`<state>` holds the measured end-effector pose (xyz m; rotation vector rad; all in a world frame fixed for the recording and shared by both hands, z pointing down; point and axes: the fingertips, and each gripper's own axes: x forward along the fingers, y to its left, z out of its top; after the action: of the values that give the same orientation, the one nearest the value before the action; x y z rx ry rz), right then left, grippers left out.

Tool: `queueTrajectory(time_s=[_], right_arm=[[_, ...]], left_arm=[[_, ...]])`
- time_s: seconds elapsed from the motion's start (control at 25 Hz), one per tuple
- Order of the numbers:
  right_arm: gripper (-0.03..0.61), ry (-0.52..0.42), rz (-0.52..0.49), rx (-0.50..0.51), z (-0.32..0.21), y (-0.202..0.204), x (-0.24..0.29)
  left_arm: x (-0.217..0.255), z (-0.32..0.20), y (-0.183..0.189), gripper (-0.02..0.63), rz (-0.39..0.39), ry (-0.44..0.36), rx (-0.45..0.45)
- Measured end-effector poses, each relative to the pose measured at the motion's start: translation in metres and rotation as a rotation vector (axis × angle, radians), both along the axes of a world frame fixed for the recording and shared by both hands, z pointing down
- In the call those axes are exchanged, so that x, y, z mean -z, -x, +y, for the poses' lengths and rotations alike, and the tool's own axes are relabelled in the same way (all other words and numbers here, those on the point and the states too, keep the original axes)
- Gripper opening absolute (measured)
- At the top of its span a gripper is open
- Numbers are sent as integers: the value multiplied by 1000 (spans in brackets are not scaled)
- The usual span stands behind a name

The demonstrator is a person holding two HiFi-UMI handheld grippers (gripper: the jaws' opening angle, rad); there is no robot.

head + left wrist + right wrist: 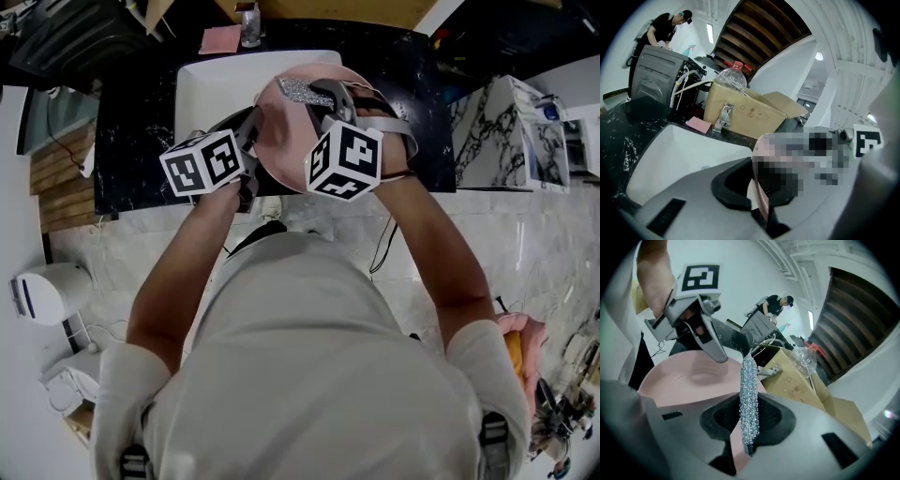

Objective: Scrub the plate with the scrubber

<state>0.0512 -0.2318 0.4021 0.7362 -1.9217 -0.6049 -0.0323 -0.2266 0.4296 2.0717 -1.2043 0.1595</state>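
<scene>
Black marble counter (131, 150) with a white sink (211, 89) set into it. Pink plate (281, 131) held above the sink, its rim clamped between the jaws of the left gripper (761, 199). Right gripper (747, 420) clenched on a glittery silver scrubber (749, 380), positioned at the plate's upper face; contact not confirmable. Cardboard box (740, 115) stands behind the sink.

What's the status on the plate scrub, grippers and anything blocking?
Left gripper shut on pink plate rim, over sink. Right gripper shut on scrubber, at plate face, contact unclear. Nothing blocking seen.
</scene>
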Motion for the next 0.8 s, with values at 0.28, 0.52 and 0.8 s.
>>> queueTrajectory(time_s=[0.28,0.52,0.8], right_arm=[[78,-27,105,76,13,20,-18],[78,-8,155,144,39,31,-40],[78,73,155,250,87,37,-55]], left_arm=[[-2,0,4,23,16,16,22],[0,-4,8,31,24,11,41],[2,-8,15,35,39,9,70]])
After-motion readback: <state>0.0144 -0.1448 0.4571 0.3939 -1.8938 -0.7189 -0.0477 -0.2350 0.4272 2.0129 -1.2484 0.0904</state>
